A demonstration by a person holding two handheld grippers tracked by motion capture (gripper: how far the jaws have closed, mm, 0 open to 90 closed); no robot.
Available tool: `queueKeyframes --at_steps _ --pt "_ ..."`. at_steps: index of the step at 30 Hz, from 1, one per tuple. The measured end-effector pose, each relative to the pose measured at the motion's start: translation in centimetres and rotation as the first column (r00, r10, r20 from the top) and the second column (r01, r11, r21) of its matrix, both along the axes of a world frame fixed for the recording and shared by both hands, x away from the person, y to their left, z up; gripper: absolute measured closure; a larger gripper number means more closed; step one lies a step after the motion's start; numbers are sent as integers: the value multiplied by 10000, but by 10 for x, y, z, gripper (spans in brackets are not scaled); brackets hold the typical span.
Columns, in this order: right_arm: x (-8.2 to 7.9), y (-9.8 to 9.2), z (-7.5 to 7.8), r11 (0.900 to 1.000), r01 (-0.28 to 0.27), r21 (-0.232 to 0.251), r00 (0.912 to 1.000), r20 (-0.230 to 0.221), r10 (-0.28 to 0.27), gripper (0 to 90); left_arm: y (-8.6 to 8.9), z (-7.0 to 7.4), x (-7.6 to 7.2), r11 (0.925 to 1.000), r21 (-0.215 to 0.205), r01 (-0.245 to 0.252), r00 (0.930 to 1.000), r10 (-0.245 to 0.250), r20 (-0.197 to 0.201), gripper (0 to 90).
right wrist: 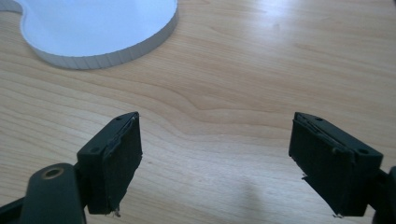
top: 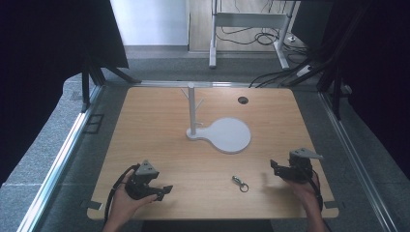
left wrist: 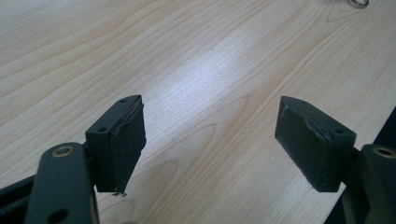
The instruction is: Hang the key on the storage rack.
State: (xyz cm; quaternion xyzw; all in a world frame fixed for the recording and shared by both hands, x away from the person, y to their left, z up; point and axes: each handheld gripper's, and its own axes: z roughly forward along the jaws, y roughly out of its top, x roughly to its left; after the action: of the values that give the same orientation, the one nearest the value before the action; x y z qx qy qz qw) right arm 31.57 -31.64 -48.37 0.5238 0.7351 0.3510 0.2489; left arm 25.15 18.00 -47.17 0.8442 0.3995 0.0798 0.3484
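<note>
A small metal key ring with a clasp (top: 240, 183) lies on the wooden table (top: 159, 145) near its front edge, between my two grippers; its edge peeks in at the top of the left gripper view (left wrist: 358, 3). My left gripper (top: 164, 190) rests at the front left, open, with bare wood between its jaws (left wrist: 210, 140). My right gripper (top: 274, 166) is held at the front right, open too, nothing between its jaws (right wrist: 215, 163). A white stand (top: 192, 108) with short pegs rises from a white round base (top: 229, 136), whose rim is ahead in the right gripper view (right wrist: 107, 56).
A round cable hole (top: 242, 100) sits in the table's far right part. The table's front edge runs close by the left gripper (left wrist: 383, 121). Black curtains, a metal frame and cables surround the table beyond its far edge.
</note>
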Motion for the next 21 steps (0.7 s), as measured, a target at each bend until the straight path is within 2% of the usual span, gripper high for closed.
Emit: queueKeyframes --at_steps 6,8,11,16,19,21 --pt "-1 1 5 9999 21 -170 10000 94 -19 199 -1 -5 2 10000 -6 6 9999 -6 -153 250" --pt "-3 3 8 9993 7 -378 9999 152 -1 207 -1 -4 1 10000 -34 73 9999 -74 -122 250" --pt "-5 4 10 9992 -63 -386 9998 168 70 216 -1 -2 0 10000 -81 54 9999 -55 -88 250" --pt "-5 2 10 9996 -236 -129 9997 69 236 243 -3 -2 2 9999 -140 -34 10000 33 -35 251" --pt "-3 -1 11 9997 -203 167 9998 -76 205 263 -13 -8 1 9993 -21 383 9990 -383 -243 251" --pt "-3 -4 12 9995 -212 241 9997 -140 215 276 -15 -10 2 9988 95 486 9984 -483 -287 251"
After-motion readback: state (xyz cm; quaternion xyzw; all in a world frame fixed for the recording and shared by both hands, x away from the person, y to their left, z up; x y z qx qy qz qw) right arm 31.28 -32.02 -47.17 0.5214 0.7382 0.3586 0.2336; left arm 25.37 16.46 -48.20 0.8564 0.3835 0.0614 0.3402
